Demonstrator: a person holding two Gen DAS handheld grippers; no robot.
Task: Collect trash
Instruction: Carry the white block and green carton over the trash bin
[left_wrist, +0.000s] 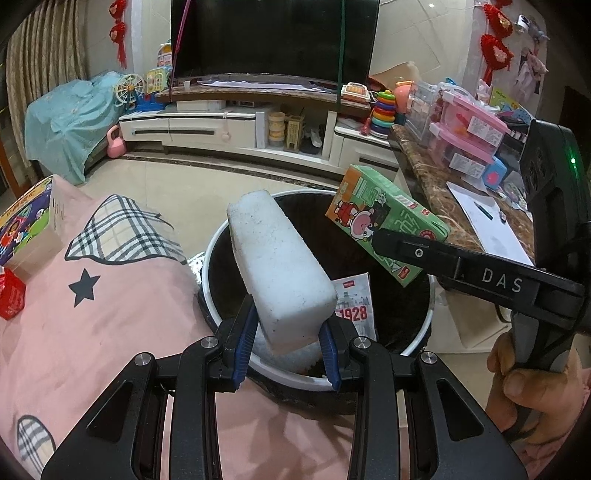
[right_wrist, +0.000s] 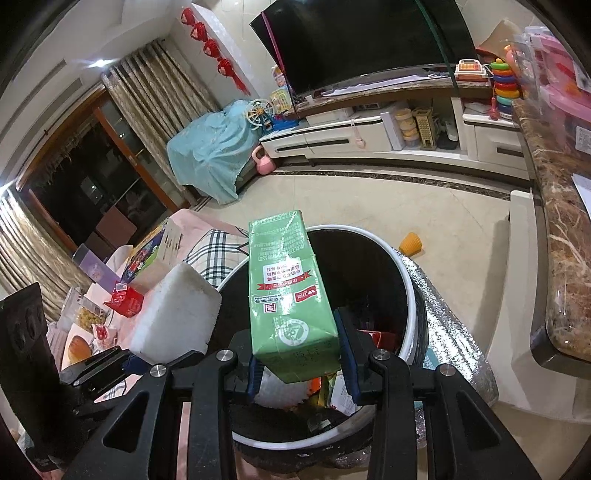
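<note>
My left gripper (left_wrist: 289, 345) is shut on a white foam block (left_wrist: 279, 266), which sticks up over the round black bin with a white rim (left_wrist: 428, 321). In the right wrist view my right gripper (right_wrist: 300, 360) is shut on a green carton (right_wrist: 290, 291), held above the same bin (right_wrist: 408, 291). The left wrist view shows the carton (left_wrist: 384, 214) over the bin's right side, with the right gripper's black finger (left_wrist: 424, 254) across it. The foam block (right_wrist: 175, 314) appears at the left of the right wrist view. Paper and wrappers (left_wrist: 354, 306) lie inside the bin.
A pink cloth with plaid patches (left_wrist: 110, 295) covers the surface left of the bin. On it lie a colourful box (left_wrist: 26, 225) and a red packet (left_wrist: 11, 295). A marble counter (left_wrist: 443, 184) with pink boxes stands on the right. A hand (left_wrist: 532, 391) holds the right gripper's handle.
</note>
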